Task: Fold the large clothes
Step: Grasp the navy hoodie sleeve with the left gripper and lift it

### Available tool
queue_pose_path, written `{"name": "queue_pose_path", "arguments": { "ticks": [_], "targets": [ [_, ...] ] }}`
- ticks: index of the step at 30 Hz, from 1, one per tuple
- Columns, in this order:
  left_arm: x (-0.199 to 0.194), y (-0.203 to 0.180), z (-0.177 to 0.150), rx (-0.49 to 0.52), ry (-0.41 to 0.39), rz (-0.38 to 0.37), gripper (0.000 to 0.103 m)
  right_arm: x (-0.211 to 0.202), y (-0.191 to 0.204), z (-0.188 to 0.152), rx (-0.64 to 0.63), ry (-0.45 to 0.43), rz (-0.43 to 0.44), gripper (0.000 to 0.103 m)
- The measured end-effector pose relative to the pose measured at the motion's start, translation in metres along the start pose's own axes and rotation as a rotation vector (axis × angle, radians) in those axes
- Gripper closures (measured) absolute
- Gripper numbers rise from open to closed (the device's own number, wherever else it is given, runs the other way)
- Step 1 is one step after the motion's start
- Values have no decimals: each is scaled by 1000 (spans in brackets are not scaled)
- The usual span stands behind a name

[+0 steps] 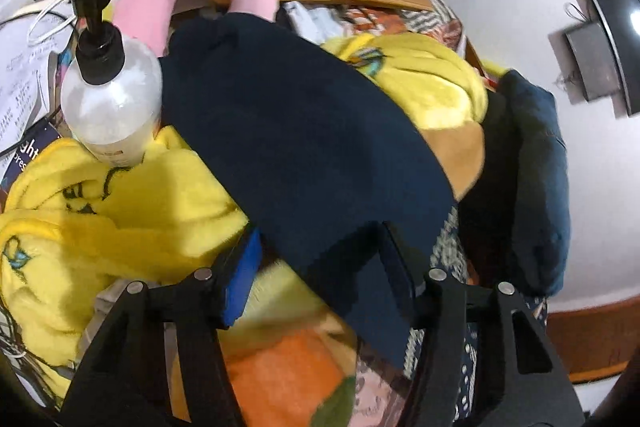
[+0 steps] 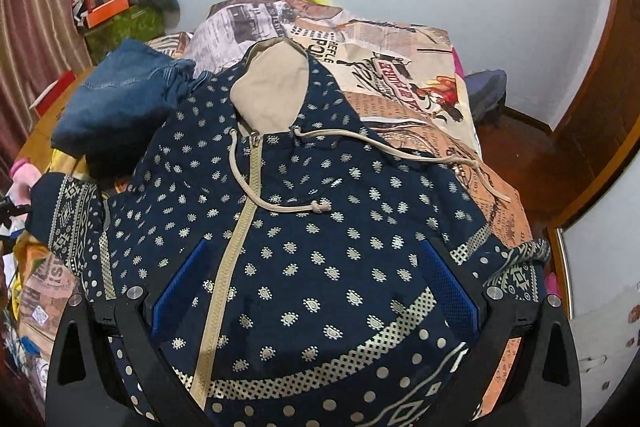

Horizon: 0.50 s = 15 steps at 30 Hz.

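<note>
Right wrist: spread navy patterned hoodie (image 2: 320,227).

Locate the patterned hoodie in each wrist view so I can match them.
Left wrist: only a strip of the hoodie shows, lower right, beside the navy cloth.
Right wrist: the hoodie fills the centre, zip up, hood at top.
Shared landmark: the newspaper-print bedspread, under the clothes in both.
</note>
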<state>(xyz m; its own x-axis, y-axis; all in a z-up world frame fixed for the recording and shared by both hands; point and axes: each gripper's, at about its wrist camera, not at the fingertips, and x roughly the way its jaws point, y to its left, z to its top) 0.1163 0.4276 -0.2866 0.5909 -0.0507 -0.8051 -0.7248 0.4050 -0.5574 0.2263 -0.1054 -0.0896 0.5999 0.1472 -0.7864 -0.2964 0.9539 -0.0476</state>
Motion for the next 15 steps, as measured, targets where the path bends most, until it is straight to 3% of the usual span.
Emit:
{"name": "queue_pose_path", "arguments": {
  "ticks": [4, 9, 12, 15],
  "targets": [
    [4, -8, 2, 50, -40, 36, 58, 5, 5, -1, -19, 13, 1, 1],
    [-4, -56, -11, 278, -136, 194, 94, 4, 9, -3, -44, 19, -5, 1],
    [-16, -93, -23, 428, -220, 294, 98, -1, 9, -3, -51, 9, -5, 1],
    [-36, -123, -33, 520, -281, 269, 99, -8, 8, -3, -55, -5, -8, 1]
  ]
}}
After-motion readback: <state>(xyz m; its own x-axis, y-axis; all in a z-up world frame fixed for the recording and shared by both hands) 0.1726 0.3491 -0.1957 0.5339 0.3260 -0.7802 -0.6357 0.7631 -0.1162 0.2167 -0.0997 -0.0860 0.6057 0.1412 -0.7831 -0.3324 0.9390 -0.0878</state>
